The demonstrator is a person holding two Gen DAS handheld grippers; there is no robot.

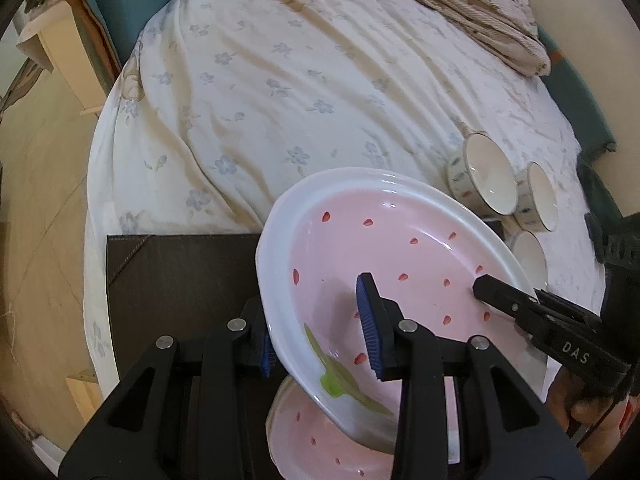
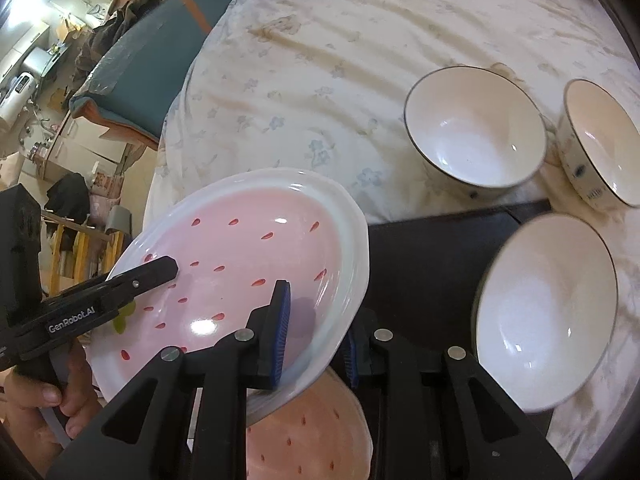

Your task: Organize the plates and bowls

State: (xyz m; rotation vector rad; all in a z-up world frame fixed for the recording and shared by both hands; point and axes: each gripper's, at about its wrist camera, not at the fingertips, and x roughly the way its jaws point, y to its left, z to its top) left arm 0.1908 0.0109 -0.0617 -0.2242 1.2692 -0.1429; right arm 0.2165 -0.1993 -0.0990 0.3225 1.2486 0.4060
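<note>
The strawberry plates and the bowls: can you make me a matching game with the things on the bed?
Things:
1. upper strawberry plate
2. lower strawberry plate
3. three white bowls
4. dark mat

States:
A. lying flat on the mat
B. flat and brown-black, spread on the flowered sheet
C. tilted, pinched at both edges by the left hand-held gripper and the right hand-held gripper
D. standing empty, dark-rimmed

Pairs: 1-C, 2-A, 3-D, 4-B

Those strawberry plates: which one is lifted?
The upper strawberry plate, tilted in the air with the left gripper and right gripper pinching opposite rims. The lower strawberry plate lies flat beneath it.
</note>
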